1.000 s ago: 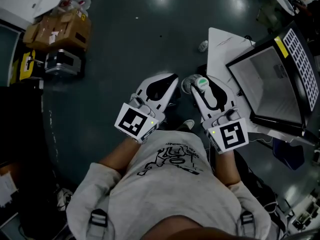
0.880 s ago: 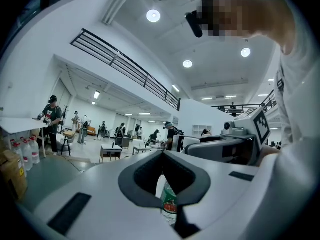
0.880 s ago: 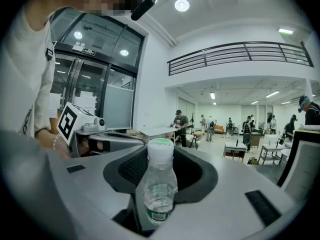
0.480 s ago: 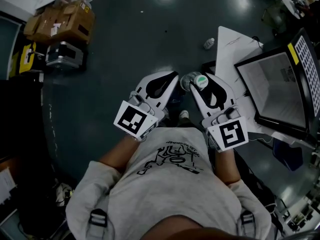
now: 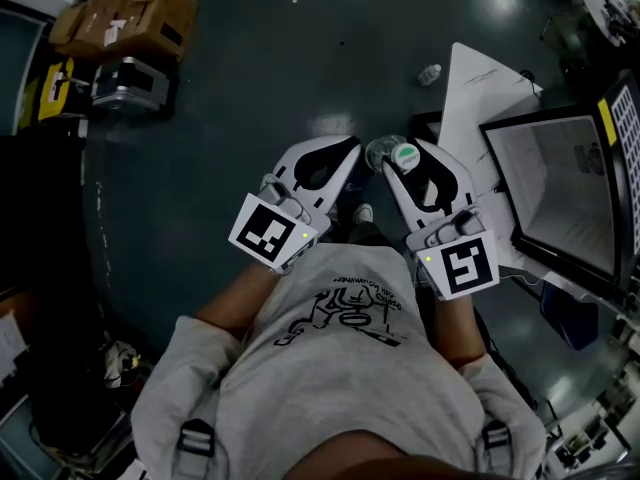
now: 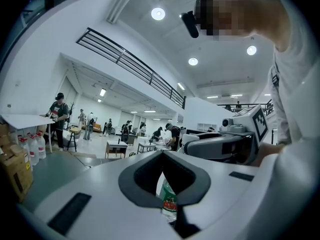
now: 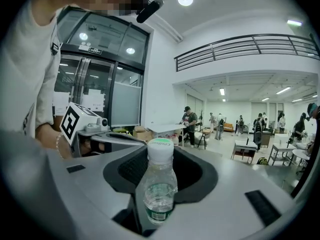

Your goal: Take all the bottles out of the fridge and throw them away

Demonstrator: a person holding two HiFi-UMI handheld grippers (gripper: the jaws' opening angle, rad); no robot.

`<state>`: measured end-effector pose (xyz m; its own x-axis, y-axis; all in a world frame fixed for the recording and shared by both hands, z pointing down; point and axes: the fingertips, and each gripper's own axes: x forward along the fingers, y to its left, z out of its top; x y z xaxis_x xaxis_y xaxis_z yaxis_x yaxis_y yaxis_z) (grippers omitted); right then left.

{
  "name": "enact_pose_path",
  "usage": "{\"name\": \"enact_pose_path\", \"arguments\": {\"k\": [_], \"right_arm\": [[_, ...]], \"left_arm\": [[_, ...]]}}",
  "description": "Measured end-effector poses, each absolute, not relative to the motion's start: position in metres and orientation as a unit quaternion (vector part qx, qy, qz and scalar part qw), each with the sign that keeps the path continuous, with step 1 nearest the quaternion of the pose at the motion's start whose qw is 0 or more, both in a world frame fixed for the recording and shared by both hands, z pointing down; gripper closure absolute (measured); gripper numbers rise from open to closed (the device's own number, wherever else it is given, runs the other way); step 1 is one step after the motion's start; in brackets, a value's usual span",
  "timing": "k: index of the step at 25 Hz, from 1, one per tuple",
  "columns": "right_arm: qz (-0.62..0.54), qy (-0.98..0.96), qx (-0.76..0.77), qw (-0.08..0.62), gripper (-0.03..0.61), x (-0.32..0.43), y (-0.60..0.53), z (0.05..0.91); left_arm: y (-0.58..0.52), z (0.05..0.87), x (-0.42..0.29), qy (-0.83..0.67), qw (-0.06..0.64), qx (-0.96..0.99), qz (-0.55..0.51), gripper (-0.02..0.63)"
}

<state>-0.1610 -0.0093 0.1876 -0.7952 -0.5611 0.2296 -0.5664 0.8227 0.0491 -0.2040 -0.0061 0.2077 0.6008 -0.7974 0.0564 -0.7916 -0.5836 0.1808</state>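
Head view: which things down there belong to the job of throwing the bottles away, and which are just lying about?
Part of the job:
- water bottle, held in the fingers of the right gripper
- left gripper, beside it

Just lying about:
- cardboard boxes
- dark case
- small bottle loose on the floor

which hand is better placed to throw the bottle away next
Right. The right gripper is shut on the water bottle, gripping it below its white and green cap. The left gripper has its jaws together and, in the head view, nothing inside them. No bin shows in any view.
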Motion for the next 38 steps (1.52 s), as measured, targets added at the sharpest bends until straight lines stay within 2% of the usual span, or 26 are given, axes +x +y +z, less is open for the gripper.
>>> {"name": "enact_pose_path", "arguments": {"k": [38], "right_arm": [[0.038, -0.955, 0.238, 0.175, 0.414, -0.181, -0.018, 0.428]], "left_arm": [[-0.017, 0.446, -0.210, -0.479, 0.188, 0.856, 0.055, 0.600]]}}
